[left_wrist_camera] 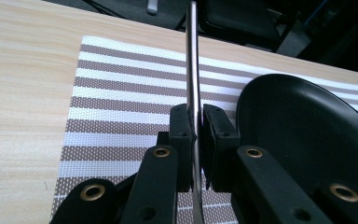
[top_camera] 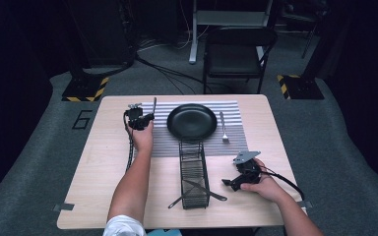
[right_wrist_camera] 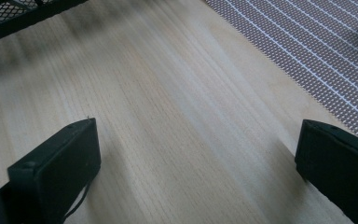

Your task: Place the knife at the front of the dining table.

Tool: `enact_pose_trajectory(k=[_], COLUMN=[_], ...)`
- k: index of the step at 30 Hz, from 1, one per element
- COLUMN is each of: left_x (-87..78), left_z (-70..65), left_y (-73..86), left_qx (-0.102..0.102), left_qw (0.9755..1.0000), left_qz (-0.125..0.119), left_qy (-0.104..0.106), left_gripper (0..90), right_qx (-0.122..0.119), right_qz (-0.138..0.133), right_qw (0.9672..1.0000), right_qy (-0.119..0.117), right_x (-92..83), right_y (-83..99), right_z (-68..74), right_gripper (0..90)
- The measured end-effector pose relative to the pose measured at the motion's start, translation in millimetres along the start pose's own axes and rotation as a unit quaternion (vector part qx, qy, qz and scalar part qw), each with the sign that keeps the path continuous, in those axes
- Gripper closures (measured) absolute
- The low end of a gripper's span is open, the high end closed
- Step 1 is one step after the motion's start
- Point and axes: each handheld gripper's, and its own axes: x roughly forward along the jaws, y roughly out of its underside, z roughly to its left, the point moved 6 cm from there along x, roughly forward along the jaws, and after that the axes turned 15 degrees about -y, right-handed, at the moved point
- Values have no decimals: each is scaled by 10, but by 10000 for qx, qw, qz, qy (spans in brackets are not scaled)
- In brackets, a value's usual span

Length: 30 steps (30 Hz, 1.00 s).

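Observation:
My left gripper [top_camera: 149, 117] [left_wrist_camera: 195, 123] is shut on a thin metal utensil [top_camera: 154, 105] [left_wrist_camera: 192, 60], seen edge-on; I cannot tell which kind it is. It hangs over the left part of the striped placemat [top_camera: 163, 140] [left_wrist_camera: 121, 100], just left of the black plate [top_camera: 192, 121] [left_wrist_camera: 303, 126]. A silver fork [top_camera: 223, 127] lies on the mat to the right of the plate. My right gripper [top_camera: 227, 183] [right_wrist_camera: 196, 144] rests open on the bare wood at the front right, with nothing between its jaws.
A black wire basket [top_camera: 194, 169] [right_wrist_camera: 18, 14] stands lengthwise in front of the plate, with two dark utensils [top_camera: 197, 191] crossed at its near end. A black folding chair [top_camera: 236, 54] stands beyond the table's far edge.

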Motion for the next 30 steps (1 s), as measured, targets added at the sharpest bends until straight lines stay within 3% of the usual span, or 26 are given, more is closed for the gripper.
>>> enact_pose_trajectory(k=[9,12,30], left_x=[155,220,348], left_z=[3,-8,-49], left_y=[105,164,314], left_qx=[-199,-83,-86], left_qw=[9996,9996,9988], left_qz=[114,177,328], left_qy=[-160,-211,-347], left_gripper=[828,828,828], right_qx=[-31,-44,-64], right_qz=[11,22,27], right_qw=[10000,10000,10000], right_qy=[-25,-46,-72], right_x=[1,1,2], right_y=[1,2,3], right_z=[5,8,20], right_gripper=[0,0,0])
